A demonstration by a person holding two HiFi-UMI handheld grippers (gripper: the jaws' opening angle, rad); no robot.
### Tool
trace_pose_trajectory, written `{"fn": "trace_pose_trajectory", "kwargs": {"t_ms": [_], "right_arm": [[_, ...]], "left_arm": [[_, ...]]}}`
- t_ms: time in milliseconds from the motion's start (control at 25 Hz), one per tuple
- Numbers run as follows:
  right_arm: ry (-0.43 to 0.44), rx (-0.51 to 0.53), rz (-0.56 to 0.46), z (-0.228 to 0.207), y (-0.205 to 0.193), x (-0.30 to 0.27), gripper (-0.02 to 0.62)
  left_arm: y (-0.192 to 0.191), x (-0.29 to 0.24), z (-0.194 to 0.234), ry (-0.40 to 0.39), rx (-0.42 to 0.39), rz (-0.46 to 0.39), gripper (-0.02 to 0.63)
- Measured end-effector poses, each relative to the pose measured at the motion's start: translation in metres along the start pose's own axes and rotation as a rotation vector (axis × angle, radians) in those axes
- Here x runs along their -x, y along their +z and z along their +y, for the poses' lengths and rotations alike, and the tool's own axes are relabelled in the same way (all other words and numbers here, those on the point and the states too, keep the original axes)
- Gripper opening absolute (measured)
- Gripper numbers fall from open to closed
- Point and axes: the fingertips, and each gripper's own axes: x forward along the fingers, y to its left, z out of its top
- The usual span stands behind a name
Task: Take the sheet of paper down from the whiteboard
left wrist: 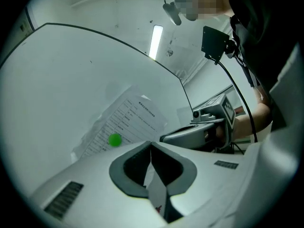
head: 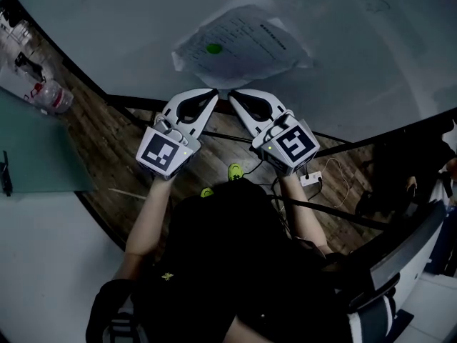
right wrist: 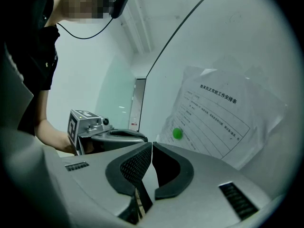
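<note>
Paper, thin and limp, the printed sheet hung crumpled on the whiteboard under a green magnet. It would likely tear if yanked, so a free lower corner looked the best hold. The left claw and right claw were closed and empty just below it.

The head view looks steeply down from over the person onto the left claw and right claw, which are side by side near the whiteboard, with the sheet of paper just beyond. Each claw view sits close behind its own jaws and faces the board at a slant; the left one shows the right claw at its right, the right one the left claw at its left. All three share the sheet and its green dot.
</note>
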Motion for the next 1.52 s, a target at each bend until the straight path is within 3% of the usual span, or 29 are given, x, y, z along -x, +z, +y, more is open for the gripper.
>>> {"fn": "trace_pose_trajectory", "kwargs": {"t_ms": [160,560,1040,1520], "right_arm": [[-0.012,-0.002,-0.004,-0.010,0.002,-0.003,0.028],[-0.044,0.018,0.013,-0.030,0.007,-0.010,0.030],[-0.050,0.033,0.015,-0.041,0.012,-0.014,0.038],[-0.065,0.043,0.027,-0.050,0.012,-0.009,0.041]], "left_arm": [[0.003,-0.008,0.012,0.020,-0.055,0.004,-0.008],[0.011,-0.026,0.031,0.025,-0.101,-0.023,-0.006],[0.020,-0.038,0.056,0.097,-0.160,-0.040,0.083],[0.021,-0.047,0.068,0.199,-0.281,-0.019,0.172]]}}
